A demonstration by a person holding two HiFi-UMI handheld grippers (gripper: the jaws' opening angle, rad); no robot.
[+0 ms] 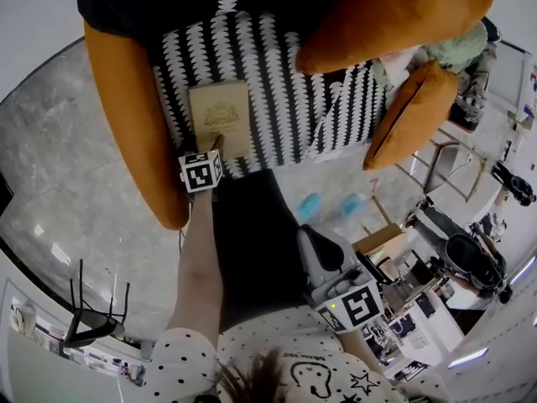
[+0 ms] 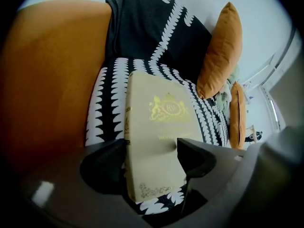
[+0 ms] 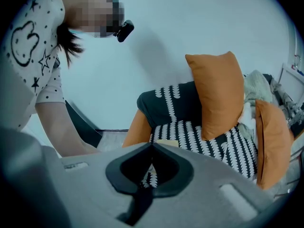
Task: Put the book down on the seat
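Lying flat on the black-and-white patterned seat (image 1: pixel 289 99), the book (image 1: pixel 220 117) is sitting cover up near the front edge, close to the orange armrest (image 1: pixel 126 116). It is looking like a cream hardback with gold print: stiff, probably moderately light, with a smooth cover that may be slipping under a weak pinch. The best hold is likely across the near short end or along the spine side, where the boards are staying rigid.

The left tongs (image 2: pixel 151 145) are standing spread wide, with the book's near end between the two jaws and neither pad appearing to press on it, so the book is resting on the seat by itself. The right tongs (image 3: pixel 152 148) are hanging back from the chair, jaws pressed together and gripping nothing.

Two orange cushions (image 1: pixel 386 15) are leaning at the seat's far side, well apart from the book.
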